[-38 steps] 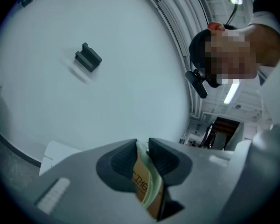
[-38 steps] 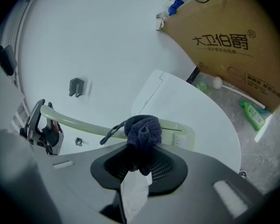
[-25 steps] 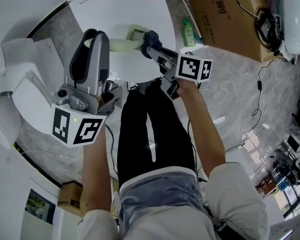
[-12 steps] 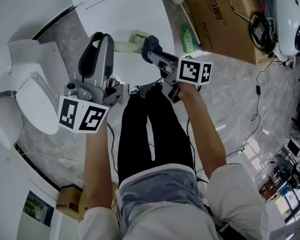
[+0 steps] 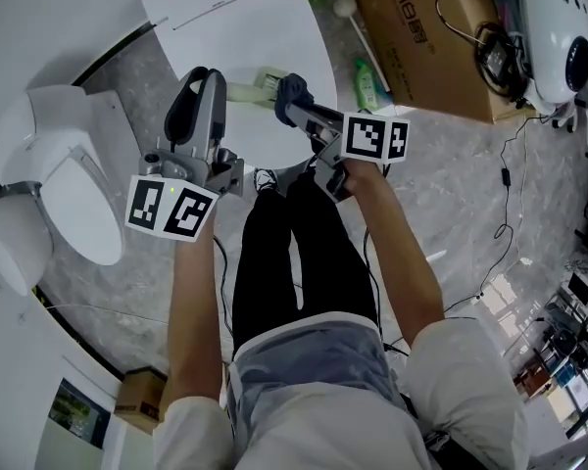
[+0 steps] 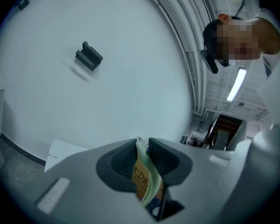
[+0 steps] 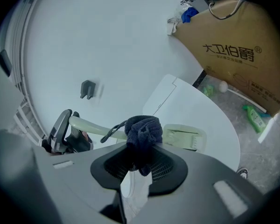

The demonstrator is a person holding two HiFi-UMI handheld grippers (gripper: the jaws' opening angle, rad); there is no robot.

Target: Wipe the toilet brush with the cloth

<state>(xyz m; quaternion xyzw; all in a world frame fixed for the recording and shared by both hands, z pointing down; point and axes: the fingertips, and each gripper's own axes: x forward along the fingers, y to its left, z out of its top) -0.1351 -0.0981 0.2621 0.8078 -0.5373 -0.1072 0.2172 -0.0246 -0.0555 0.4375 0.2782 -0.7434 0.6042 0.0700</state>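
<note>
- The toilet brush (image 7: 179, 136), pale green plastic with a long handle and a flat head, was held up in the air over a white round table (image 5: 225, 18).
- The left gripper (image 6: 143, 147) had its two jaws pressed together on the end of the brush handle. A bit of orange label (image 6: 140, 178) on the handle showed between them.
- From there the handle ran across to the brush head, which pointed toward the right gripper (image 7: 140, 161).
- The right gripper's jaws were squeezed shut on a dark blue fuzzy cloth (image 7: 143, 130), bunched into a lump.
- The cloth sat on the handle, just beside the brush head, and looked to be touching it.
- A thin dark cord hung off the handle next to the cloth.
- A white toilet (image 5: 59, 184) stood on the grey floor to the person's left.
- A big brown cardboard box (image 7: 238, 55) stood past the table, with a small green bottle (image 7: 254, 115) lying on the floor near it.
</note>
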